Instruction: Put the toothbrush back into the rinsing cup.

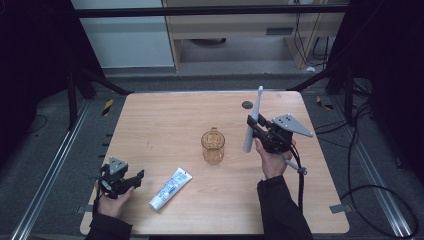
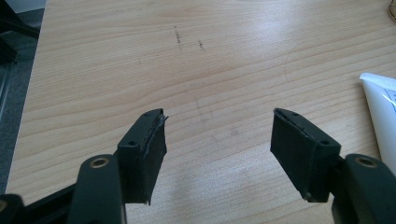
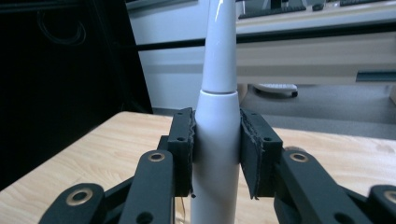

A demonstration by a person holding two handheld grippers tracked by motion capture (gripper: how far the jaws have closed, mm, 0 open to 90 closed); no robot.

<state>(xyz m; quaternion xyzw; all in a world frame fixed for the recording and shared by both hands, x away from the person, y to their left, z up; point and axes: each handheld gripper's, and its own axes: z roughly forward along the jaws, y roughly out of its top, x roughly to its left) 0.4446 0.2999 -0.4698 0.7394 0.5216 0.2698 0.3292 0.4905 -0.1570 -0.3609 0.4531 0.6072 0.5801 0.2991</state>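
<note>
My right gripper (image 3: 215,154) has its jaws pressed on the thick body of the toothbrush (image 3: 217,140), just under the seam where the slim neck begins. Seen from above, that gripper (image 1: 256,126) holds the brush (image 1: 253,120) nearly upright above the table (image 1: 150,125), head up and leaning a little away from me, to the right of the amber cup (image 1: 213,146) and apart from it.

I judge the brush light and rigid, a smooth glossy plastic shell that could slide or twist between flat pads. The thick handle is the right place to hold: it is the widest part and fills the jaws squarely, whereas the neck is thin and tapered and would pivot. With the bottom end hanging free below my pads, it could swing if I tilt fast, so slow turns seem wise. The cup looks like thin clear plastic, light enough to tip if the brush knocks its rim.

My left gripper (image 2: 217,140) stands wide open with nothing between its jaws, low over bare wood at the near left (image 1: 120,181). The toothpaste (image 1: 170,188) lies flat just to its right; it looks soft and squeezable, best taken across its middle.
</note>
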